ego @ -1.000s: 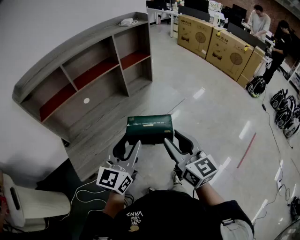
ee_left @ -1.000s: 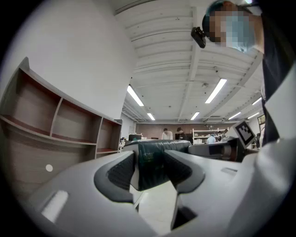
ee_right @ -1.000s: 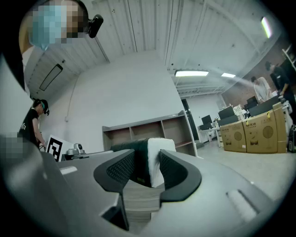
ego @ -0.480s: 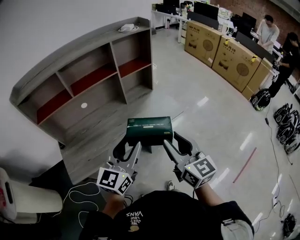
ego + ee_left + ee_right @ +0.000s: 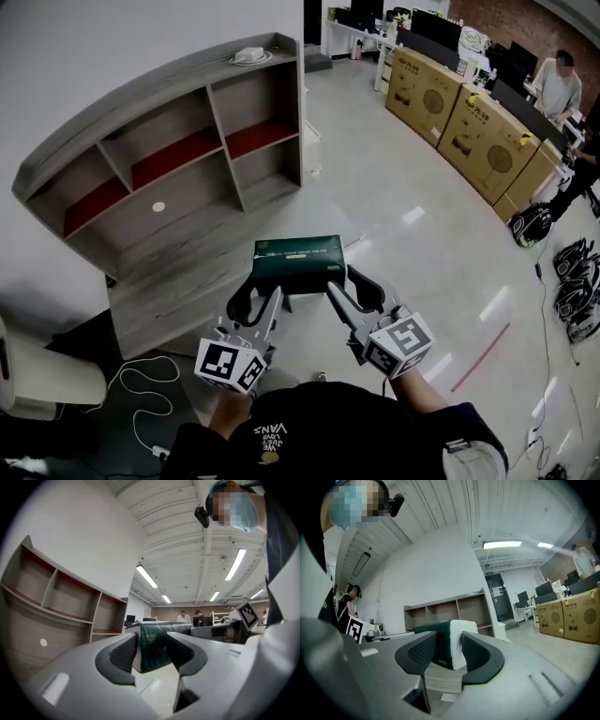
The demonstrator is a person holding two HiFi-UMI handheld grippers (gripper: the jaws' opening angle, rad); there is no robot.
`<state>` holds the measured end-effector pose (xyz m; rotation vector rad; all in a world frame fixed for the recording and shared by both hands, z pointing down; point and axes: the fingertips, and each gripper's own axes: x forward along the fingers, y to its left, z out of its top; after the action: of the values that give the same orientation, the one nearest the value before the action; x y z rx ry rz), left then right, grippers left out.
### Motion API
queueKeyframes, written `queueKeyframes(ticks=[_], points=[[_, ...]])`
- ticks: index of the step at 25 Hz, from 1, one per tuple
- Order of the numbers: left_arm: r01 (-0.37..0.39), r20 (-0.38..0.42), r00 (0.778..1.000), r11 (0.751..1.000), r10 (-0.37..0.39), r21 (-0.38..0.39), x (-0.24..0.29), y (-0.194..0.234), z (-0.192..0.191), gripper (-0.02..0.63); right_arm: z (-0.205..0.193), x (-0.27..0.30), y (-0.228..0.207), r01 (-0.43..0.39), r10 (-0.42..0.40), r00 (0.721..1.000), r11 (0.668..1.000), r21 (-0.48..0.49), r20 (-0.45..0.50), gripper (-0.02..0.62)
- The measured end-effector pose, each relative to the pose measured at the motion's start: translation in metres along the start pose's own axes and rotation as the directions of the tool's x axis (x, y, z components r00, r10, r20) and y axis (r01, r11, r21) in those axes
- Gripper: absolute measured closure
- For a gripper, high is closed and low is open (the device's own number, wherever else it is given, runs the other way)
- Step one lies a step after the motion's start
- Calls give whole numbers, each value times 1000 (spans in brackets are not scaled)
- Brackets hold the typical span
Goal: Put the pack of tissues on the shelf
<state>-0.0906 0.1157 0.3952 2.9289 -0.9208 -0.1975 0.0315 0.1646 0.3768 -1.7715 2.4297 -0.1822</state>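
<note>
A dark green pack of tissues point(image 5: 298, 262) is carried in the air between my two grippers. My left gripper point(image 5: 251, 292) is shut on its left end, where the pack point(image 5: 154, 645) fills the gap between the jaws. My right gripper point(image 5: 353, 283) is shut on its right end, whose white side point(image 5: 458, 644) shows between the jaws. The grey wooden shelf point(image 5: 164, 178), with red-lined compartments, stands against the white wall ahead and to the left. It also shows at the left of the left gripper view point(image 5: 56, 602) and in the distance in the right gripper view point(image 5: 450, 609).
A white object point(image 5: 249, 54) lies on the shelf's top. Large cardboard boxes point(image 5: 469, 127) line the right. A person point(image 5: 560, 80) stands behind them. Black bags point(image 5: 562, 281) sit on the floor at far right. A white chair point(image 5: 37, 380) and white cables point(image 5: 141, 394) lie at lower left.
The shelf has slid left and a little nearer in the head view while both grippers keep the pack in the same hold. The view has turned slightly to the right.
</note>
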Motion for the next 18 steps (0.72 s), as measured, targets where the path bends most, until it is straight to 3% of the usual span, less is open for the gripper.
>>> queueKeyframes(ticks=[9,18], points=[[-27,2,1000,999,27,22,34,27,5,388,7,39,-25,-20,19,1000,1000,24,11,431],[38,6,999,999,-39,23,84,84,13,388,15,102,-49,39,-39,999,999,8,33,431]])
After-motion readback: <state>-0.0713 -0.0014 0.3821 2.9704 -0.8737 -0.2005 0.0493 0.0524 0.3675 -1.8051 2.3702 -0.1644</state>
